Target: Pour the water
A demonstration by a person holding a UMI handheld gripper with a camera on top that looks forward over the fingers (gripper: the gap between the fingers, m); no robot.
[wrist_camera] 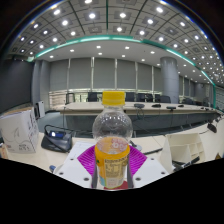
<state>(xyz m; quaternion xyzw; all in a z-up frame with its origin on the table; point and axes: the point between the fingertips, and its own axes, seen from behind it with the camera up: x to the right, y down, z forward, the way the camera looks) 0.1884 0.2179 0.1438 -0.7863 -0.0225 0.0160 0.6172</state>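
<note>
Two fingers (83, 166) with purple pads (88, 157) pinch a bottle (112, 140) from both sides; the gripper (112, 168) is pressed onto it. It stands upright between them, clear, with a yellow cap (114, 98) and an orange label. Beyond it wide open room reaches to long desks (150, 106) and grey curtains (95, 73). Nearer, a monitor (57, 139) sits to one side.

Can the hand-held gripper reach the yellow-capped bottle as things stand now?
Probably yes. The bottle already stands between the fingers of the hand-held gripper, its pink pads at both sides, and nothing is in the way.
</note>
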